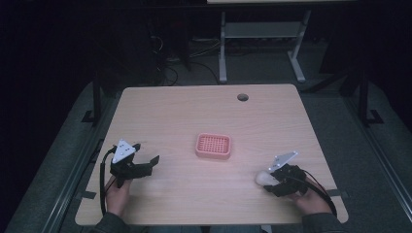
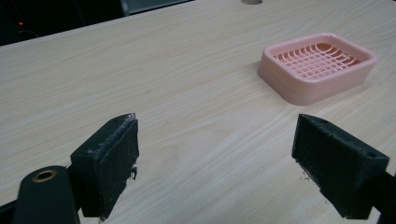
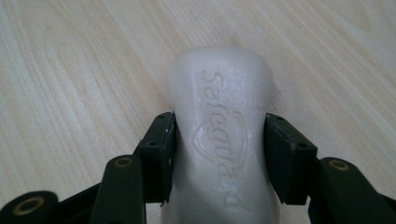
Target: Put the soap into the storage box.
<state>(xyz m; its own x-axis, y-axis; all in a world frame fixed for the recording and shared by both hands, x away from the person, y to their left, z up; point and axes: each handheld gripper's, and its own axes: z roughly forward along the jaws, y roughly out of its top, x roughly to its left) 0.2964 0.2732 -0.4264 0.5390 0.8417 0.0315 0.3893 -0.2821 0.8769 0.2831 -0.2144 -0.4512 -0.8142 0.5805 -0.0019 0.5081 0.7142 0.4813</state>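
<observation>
Clamped in the right gripper [image 3: 219, 158] jaws, the white soap bar [image 3: 219, 121] rests near the counter's [image 1: 170, 111] near right corner; moving it to the pink soap dish [image 1: 213, 146] at centre remains. Left gripper [image 2: 215, 158] jaws stand apart, empty.

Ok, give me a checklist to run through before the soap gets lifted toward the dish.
1. Right gripper shut on the soap: ok, both pads press its sides.
2. Grip centred: ok, the soap sits midway between the pads and sticks out past them.
3. Grip firm enough on a smooth bar: cannot tell.
4. Dish empty: ok, the pink grid is bare.
5. Path over the table from soap to dish: ok, nothing lies between.
6. Left gripper out of the way: ok, it is open, holds nothing and sits off to the dish's left.
</observation>
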